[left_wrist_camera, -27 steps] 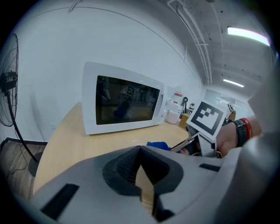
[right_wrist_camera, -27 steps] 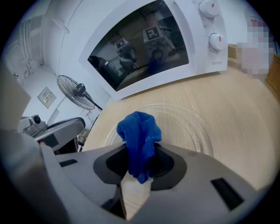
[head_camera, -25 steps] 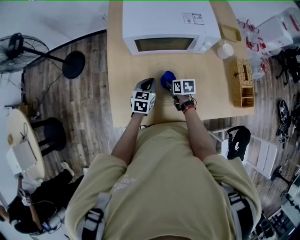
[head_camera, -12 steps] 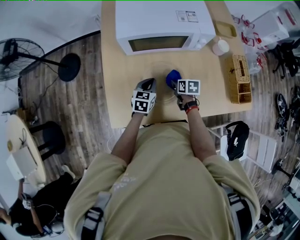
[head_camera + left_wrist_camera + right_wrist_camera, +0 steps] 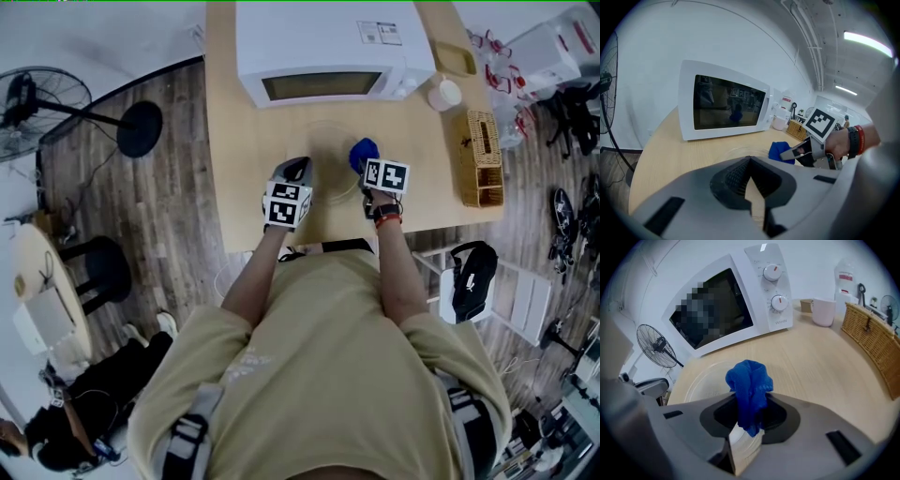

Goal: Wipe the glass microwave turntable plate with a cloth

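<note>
Blue cloth [image 5: 749,386] at the right rim of the glass plate [image 5: 705,378], on a pale wooden table [image 5: 234,141].
The left gripper [image 5: 297,169] has its jaws together and empty. The right gripper [image 5: 364,169] pinches the cloth. Beyond them are a white microwave [image 5: 328,42] and a wicker basket [image 5: 482,159], with a fan [image 5: 37,98] on the plank floor [image 5: 178,216].

wooden table [image 5: 234,178] | microwave [image 5: 328,37] | glass plate [image 5: 330,150] | cup [image 5: 443,94] | wicker basket [image 5: 484,159]

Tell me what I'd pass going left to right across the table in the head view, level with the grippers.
left gripper → glass turntable plate → blue cloth, held in the right gripper → wicker basket
</note>
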`<state>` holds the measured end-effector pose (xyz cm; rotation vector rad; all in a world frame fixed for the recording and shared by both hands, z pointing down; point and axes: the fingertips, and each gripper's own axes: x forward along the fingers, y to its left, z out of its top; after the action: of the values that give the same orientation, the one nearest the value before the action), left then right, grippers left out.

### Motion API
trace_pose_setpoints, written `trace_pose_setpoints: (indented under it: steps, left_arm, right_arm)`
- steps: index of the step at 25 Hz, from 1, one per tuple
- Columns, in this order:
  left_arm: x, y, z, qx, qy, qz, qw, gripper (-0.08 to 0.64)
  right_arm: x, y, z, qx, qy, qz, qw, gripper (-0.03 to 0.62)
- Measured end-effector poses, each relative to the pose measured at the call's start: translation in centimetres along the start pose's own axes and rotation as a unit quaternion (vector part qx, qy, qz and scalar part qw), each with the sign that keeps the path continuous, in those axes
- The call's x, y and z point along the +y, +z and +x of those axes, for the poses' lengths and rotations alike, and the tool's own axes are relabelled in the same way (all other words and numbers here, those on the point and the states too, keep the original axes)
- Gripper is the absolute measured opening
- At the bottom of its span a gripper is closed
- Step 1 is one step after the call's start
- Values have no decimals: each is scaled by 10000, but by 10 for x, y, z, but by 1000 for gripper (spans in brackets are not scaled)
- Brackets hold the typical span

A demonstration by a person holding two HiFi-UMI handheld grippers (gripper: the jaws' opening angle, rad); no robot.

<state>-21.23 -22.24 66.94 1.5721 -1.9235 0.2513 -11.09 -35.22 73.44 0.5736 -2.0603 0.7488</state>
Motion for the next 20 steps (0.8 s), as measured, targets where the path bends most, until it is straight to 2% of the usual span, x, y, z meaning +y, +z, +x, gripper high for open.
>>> trace_pose_setpoints:
  steps: [5,11,14,20]
  left_arm:
    - [12,-4,-14,-42,105,-27,9999,18]
    - [35,-11,-42,-155,346,-207,9991,18]
    - [45,-16,-54,-176,441,-251,9986,18]
    - [57,-25,-70,-203,597,-327,9975,18]
  right_arm:
    - [1,1,1,-134,-180,-128,9997,126]
    - [11,-1,-1,-548,-201,32,9983,127]
    - [38,-7,-2,-620,47,25,9981,126]
    - [120,-17,10,-441,904,-283,9945,126]
